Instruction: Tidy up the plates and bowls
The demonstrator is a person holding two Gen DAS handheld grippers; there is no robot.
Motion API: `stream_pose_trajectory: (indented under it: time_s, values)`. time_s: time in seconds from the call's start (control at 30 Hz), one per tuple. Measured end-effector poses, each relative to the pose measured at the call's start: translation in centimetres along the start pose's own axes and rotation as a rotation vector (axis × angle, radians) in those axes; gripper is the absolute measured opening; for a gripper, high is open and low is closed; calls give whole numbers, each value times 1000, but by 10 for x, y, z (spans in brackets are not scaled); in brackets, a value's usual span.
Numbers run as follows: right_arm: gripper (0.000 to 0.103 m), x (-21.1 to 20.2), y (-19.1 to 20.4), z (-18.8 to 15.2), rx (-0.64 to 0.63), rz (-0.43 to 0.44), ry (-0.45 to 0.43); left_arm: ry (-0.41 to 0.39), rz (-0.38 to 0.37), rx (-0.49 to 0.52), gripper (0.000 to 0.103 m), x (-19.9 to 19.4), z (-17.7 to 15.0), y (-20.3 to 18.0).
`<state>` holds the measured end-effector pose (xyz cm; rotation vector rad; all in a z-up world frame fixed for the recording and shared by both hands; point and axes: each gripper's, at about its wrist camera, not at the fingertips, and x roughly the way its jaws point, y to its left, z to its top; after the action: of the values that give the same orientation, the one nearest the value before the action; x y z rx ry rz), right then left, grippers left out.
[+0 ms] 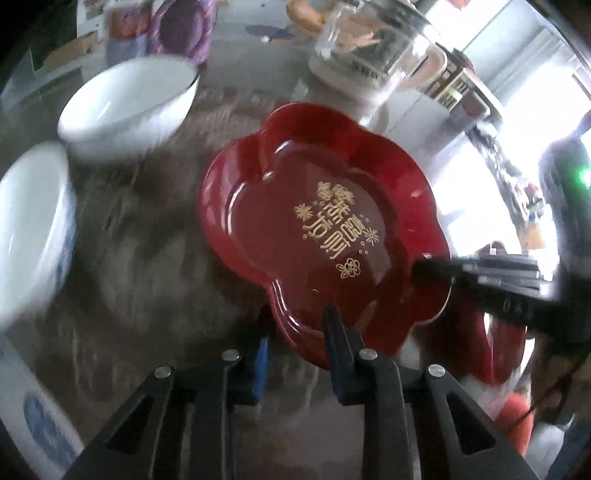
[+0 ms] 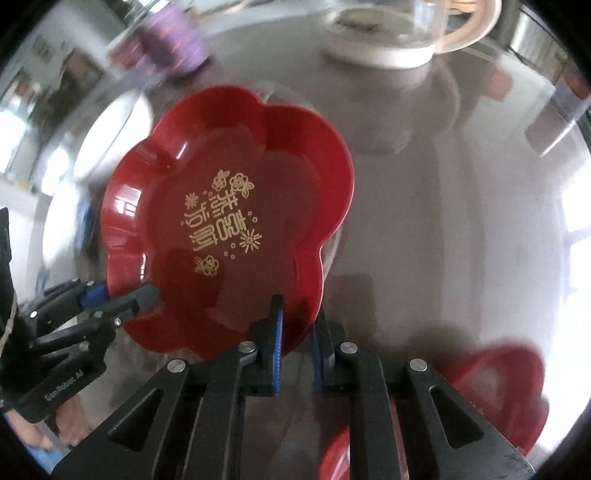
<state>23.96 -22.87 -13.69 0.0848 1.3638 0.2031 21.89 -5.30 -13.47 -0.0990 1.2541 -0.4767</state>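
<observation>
A red flower-shaped plate with gold characters is held between both grippers over the glossy table. My left gripper is shut on the plate's near rim, one finger on the inside and the other under the edge. The right gripper reaches in from the right and clamps the plate's right rim. In the right wrist view the red plate fills the centre. There my right gripper pinches its lower rim, and the left gripper bites the rim at the lower left.
Two white bowls stand at the left, with a blue-and-white dish at the lower left. More red plates lie at the lower right. A glass kettle on a white base and a purple object stand at the back.
</observation>
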Motion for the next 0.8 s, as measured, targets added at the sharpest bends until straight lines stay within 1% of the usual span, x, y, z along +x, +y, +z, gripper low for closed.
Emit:
stream_pose_trajectory:
  time_s: [0.03,0.1,0.17,0.2,0.23,0.27,0.3,0.33,0.47,0.5,0.57,0.63,0.67,0.7,0.73,0.8]
  values:
    - [14,0,4,-5,-9,-12,-3,-2,1,1,27,-5,-7,3]
    - [15,-3,12,-12,-22,-28,-31,-23,12,-14,27,-15,-10,9]
    - [32,-5,11,-14,12,-23,-51,-59,21,-38,34,-26,-4,16]
    - [45,-6,9,-15,29,-12,-62,-76,26,-53,49,-31,0,22]
    - [47,-8,7,-16,52,0,-80,-88,33,-66,70,-34,5,26]
    - [47,-9,4,-14,63,5,-88,-104,46,-78,78,-37,9,31]
    - [47,-10,4,-14,72,12,-95,-122,59,-84,82,-38,13,34]
    - [47,-11,3,-15,83,24,-107,-135,70,-81,82,-38,17,35]
    - [47,-8,6,-16,97,21,-116,-120,82,-73,81,-26,27,38]
    - [47,-6,6,-17,98,16,-117,-117,85,-79,80,-22,30,38]
    - [46,-4,5,-20,95,6,-127,-118,80,-88,66,-16,29,35]
    - [44,-4,5,-22,94,1,-143,-110,77,-88,42,-10,32,32]
    - [42,-3,7,-22,86,-5,-150,-111,78,-85,36,-7,31,31]
    - [29,-2,8,-22,79,-8,-149,-110,85,-82,27,-3,33,30]
    - [17,1,10,-22,68,-28,-139,-109,103,-77,21,0,34,29]
    - [13,1,12,-23,53,-66,-151,-121,130,-74,15,-3,32,30]
